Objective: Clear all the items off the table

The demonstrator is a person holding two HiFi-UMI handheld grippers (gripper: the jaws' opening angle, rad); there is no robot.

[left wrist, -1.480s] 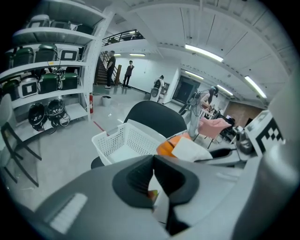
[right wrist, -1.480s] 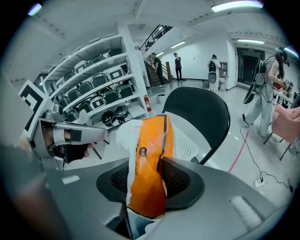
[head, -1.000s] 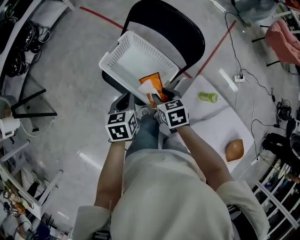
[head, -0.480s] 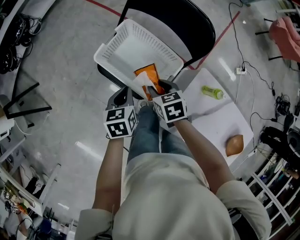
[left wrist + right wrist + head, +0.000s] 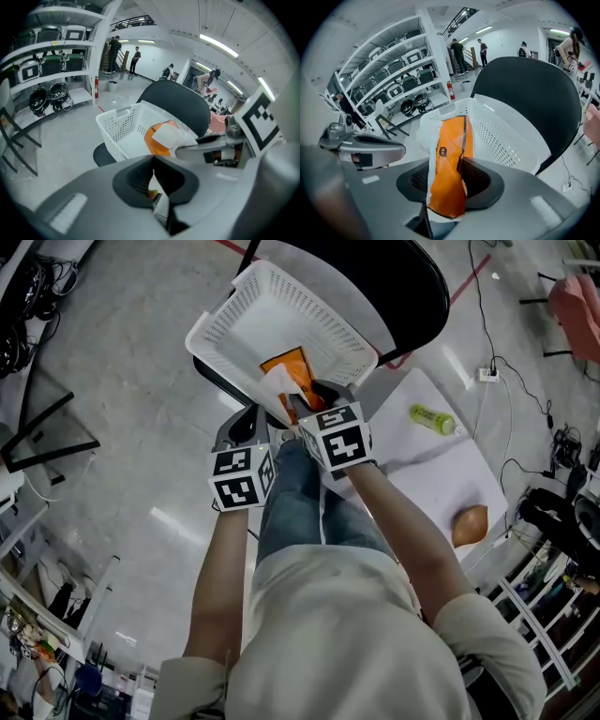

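Head view: the right gripper [image 5: 314,397] is clamped on an orange packet [image 5: 292,371], and the packet hangs over the near wall of the white basket [image 5: 246,298]. The basket sits tilted on a black chair [image 5: 412,282]. The left gripper [image 5: 247,420] is just to the left, by the basket's near corner. To the right, a green bottle [image 5: 432,417] and a brown rounded thing [image 5: 470,524] lie on the white surface [image 5: 427,488], so I judge the job unfinished. The main risk is that the packet straddles the rim. Let go there, it could slide down the outside to the floor.

Left gripper view: the jaws of the left gripper [image 5: 153,160] are together, and I see nothing gripped between them. The basket [image 5: 123,126] is right ahead, with the packet [image 5: 161,138] at its near right. A nudge from this gripper could shift or tip the basket, since it looks perched on the seat and not settled.

Right gripper view: the jaws of the right gripper [image 5: 447,180] pinch the packet [image 5: 450,150] near its lower end, so the long upper part stands free toward the basket [image 5: 501,131]. The hold is low and the wrapper looks slick. It could flop sideways or slip out early, and the loose end could catch on the rim.
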